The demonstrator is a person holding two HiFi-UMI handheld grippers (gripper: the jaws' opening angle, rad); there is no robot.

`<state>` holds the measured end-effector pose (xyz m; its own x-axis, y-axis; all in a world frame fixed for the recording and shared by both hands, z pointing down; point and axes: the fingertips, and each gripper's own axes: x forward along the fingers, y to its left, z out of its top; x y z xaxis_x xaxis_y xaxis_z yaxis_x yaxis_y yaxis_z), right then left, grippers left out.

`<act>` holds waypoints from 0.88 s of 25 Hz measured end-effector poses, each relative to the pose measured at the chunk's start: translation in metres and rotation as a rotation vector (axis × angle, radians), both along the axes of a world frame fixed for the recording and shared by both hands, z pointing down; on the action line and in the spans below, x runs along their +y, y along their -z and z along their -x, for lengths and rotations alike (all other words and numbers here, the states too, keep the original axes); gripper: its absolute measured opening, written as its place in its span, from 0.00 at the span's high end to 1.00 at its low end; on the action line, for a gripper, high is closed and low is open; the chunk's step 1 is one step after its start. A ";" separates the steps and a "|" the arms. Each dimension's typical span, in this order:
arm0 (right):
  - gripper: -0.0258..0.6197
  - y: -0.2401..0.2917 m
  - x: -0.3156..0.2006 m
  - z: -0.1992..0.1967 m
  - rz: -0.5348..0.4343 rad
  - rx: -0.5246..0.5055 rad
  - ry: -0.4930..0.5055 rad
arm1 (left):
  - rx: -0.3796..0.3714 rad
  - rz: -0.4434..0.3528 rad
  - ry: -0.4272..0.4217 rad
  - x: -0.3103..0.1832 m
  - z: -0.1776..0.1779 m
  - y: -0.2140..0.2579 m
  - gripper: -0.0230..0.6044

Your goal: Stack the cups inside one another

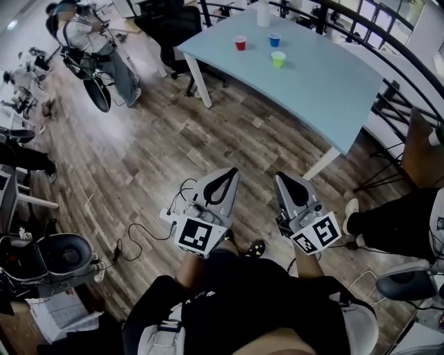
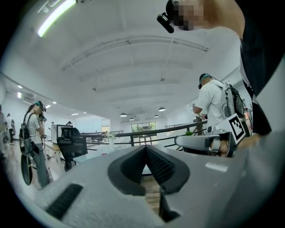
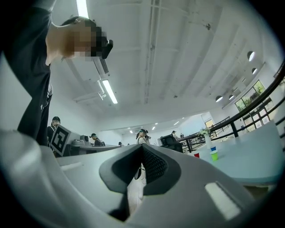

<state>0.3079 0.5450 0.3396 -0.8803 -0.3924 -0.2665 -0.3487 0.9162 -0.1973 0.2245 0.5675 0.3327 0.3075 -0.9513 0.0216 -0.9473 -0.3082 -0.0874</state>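
While both tongs are held low in front of the person over the wood floor, neither has anything in it. The left tongs are clenched tip to tip and empty, and the right tongs are the same, pads together with only air past them. Cup count is three, one per colour: red cup, blue cup, green cup. All three stand upright on the light blue desk, long axis vertical, mouths up, each on its own and none nested. Red and blue sit side by side toward the far edge with a gap between them. Green is just nearer the person than blue and touches neither. A white container stands behind them at the desk's far end. The cups are well apart from both tongs, across a stretch of floor and ahead of the tips. In the right gripper view they show small, off to the right of the jaws and not between them. In the left gripper view I can't make the cups out. Two tongs, one desk, three cups.
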 end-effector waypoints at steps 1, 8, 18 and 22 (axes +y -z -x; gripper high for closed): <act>0.95 -0.001 0.000 -0.002 0.001 -0.001 0.003 | -0.002 0.002 0.006 0.001 -0.001 0.000 0.99; 0.96 -0.006 0.002 -0.009 -0.002 -0.014 0.012 | -0.012 0.001 0.026 0.010 -0.008 -0.004 0.99; 0.96 -0.009 -0.014 -0.017 -0.022 0.014 -0.046 | 0.019 -0.012 -0.044 -0.016 -0.015 -0.008 0.99; 0.96 -0.007 -0.032 -0.020 -0.025 0.013 -0.085 | 0.026 -0.021 -0.089 -0.040 -0.017 -0.005 0.99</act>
<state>0.3279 0.5133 0.3467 -0.8476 -0.4593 -0.2658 -0.4279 0.8878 -0.1695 0.2417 0.5273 0.3381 0.3906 -0.9205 -0.0073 -0.9185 -0.3892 -0.0705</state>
